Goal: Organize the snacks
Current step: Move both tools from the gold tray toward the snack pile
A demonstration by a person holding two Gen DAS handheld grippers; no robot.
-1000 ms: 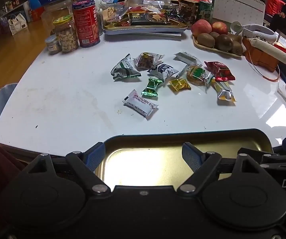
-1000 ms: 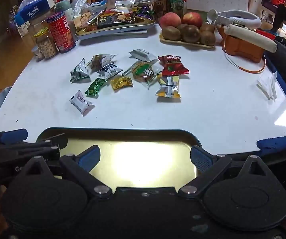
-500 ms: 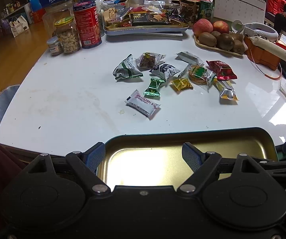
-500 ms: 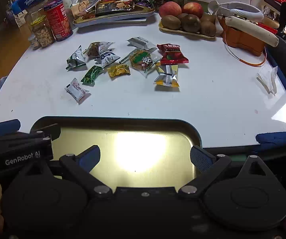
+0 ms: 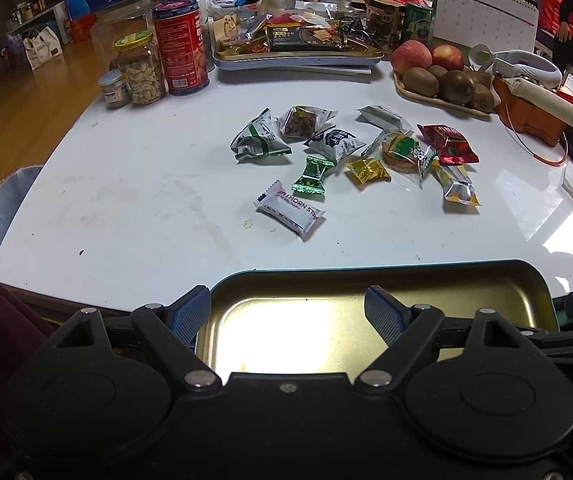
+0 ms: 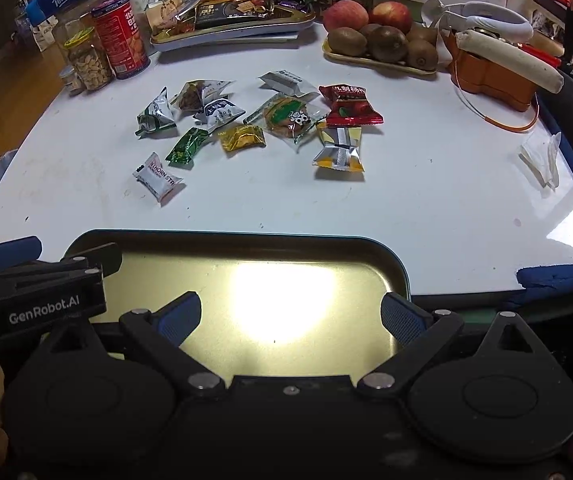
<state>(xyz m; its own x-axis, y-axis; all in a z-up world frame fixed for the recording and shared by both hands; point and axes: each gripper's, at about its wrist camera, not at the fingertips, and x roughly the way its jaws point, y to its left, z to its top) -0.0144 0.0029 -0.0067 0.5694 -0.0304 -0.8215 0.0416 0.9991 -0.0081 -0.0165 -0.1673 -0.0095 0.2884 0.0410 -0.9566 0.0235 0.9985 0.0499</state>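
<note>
Several wrapped snacks lie loose in the middle of the white table [image 5: 126,184]: a white hawthorn strip pack [image 5: 290,210] [image 6: 157,177] nearest me, a green candy [image 5: 312,174], a gold candy [image 5: 367,170], a red pack [image 5: 448,143] [image 6: 349,106] and a yellow-silver pack [image 6: 340,148]. An empty gold metal tray [image 5: 406,276] [image 6: 246,244] sits at the near table edge. My left gripper [image 5: 288,314] is open and empty above the tray's near left. My right gripper [image 6: 290,318] is open and empty above the tray; the left gripper's body [image 6: 34,280] shows at its left.
At the back stand a filled snack tray [image 5: 298,54], a red tin [image 5: 180,48], a nut jar [image 5: 140,68], a fruit tray with apples and kiwis [image 5: 442,80], an orange holder [image 5: 526,116] and a calendar [image 5: 482,16]. Folded tissue [image 6: 542,160] lies at the right.
Both grippers have moved forward and a little down toward the table; the snacks and tray appear closer. Nothing has been grasped or moved.
</note>
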